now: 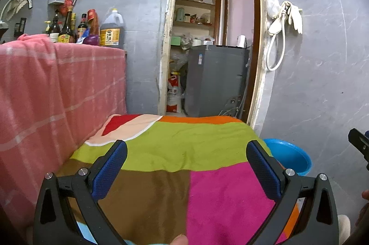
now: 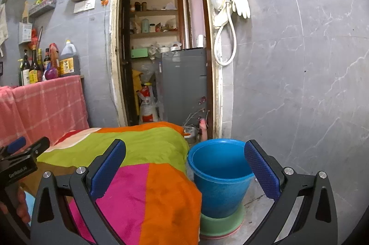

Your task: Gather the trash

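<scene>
Both the left gripper (image 1: 186, 166) and right gripper (image 2: 184, 166) hang wide open, holding nothing, over a patchwork cloth (image 1: 175, 148); the upright blue bucket (image 2: 219, 178) stands beside its right edge, mouth upward.

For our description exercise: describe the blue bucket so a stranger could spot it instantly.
Start at the doorway in the grey tiled wall. On the floor below its right edge, beside the multicoloured patchwork cloth, stands the blue plastic bucket. It alone is round and open-topped.
</scene>
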Demonstrator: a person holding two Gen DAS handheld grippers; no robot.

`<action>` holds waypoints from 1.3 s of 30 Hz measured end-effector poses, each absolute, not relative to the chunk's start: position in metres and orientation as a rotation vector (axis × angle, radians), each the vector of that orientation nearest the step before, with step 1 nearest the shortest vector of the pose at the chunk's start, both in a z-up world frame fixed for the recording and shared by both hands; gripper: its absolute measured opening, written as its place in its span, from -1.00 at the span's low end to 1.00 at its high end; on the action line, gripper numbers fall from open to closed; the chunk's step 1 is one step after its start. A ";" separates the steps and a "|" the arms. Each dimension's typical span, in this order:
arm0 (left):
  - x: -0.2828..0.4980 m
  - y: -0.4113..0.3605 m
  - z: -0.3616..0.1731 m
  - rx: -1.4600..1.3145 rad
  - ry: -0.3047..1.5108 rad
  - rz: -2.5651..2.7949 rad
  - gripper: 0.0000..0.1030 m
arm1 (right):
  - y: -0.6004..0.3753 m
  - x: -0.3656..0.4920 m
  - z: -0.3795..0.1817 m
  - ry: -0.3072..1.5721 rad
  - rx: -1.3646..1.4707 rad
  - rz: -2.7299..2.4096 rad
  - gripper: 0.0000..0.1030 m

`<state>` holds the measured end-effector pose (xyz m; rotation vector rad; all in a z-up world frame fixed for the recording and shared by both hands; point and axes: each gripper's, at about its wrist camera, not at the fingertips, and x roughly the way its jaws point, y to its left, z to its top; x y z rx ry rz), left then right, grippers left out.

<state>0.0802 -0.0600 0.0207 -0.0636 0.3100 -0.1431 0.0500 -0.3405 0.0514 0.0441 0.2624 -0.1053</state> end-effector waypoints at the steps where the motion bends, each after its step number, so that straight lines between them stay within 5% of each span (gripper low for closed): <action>1: 0.078 -0.058 0.019 -0.062 0.310 -0.140 0.96 | -0.339 0.049 0.050 0.261 0.042 -0.103 1.00; 39: 0.039 -0.029 -0.018 -0.051 0.299 -0.070 0.96 | -0.299 0.030 0.009 0.271 0.021 -0.058 1.00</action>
